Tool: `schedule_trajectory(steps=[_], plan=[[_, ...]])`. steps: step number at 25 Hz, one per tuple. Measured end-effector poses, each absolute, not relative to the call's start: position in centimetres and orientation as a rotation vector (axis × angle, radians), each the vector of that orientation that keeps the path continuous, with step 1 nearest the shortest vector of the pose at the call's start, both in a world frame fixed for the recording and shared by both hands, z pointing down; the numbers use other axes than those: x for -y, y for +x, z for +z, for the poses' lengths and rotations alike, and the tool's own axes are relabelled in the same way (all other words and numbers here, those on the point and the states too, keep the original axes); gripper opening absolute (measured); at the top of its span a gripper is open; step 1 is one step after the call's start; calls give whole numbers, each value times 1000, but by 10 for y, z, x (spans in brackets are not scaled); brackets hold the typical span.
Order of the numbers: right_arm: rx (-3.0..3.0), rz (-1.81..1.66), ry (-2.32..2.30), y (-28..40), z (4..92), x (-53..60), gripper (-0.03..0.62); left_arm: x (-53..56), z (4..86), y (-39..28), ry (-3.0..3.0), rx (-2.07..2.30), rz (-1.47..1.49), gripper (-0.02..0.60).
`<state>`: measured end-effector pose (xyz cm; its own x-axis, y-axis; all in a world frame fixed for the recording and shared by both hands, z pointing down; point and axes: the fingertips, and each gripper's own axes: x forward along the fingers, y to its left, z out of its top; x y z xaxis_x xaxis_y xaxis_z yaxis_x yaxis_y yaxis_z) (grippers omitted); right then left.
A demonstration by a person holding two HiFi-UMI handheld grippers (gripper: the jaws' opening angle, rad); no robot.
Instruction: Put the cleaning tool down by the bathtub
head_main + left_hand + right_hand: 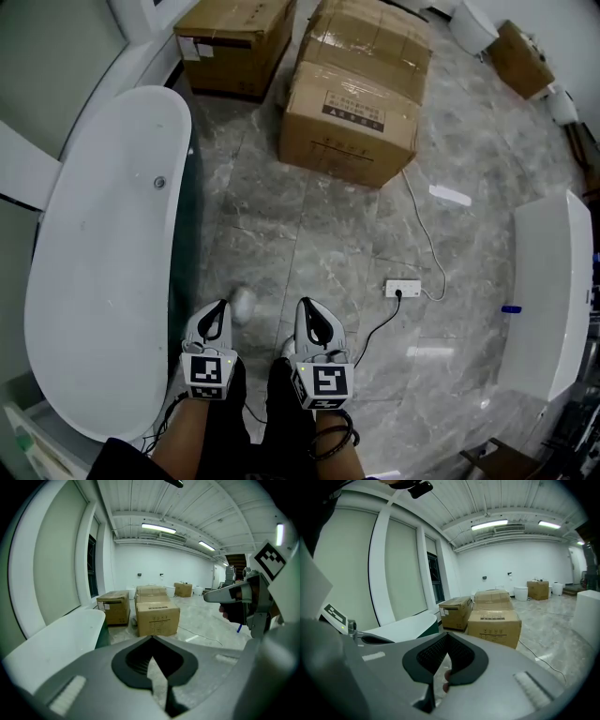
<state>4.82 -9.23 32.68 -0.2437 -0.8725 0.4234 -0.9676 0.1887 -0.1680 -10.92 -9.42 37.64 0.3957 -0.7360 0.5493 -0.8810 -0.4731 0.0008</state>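
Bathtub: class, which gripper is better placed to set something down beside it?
Left, probably. The left gripper sits nearest the bathtub, which lies on that side; the right gripper is farther out. Both are shut, nothing visibly held.

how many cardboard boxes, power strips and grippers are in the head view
cardboard boxes: 4
power strips: 1
grippers: 2
total: 7
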Motion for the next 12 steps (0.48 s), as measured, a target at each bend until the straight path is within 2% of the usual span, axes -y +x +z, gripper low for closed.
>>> schedule_trajectory(steps=[12], plan=[[2280,486,1837,64,251,81,21,80,302,-102,2448,1467,662,0]])
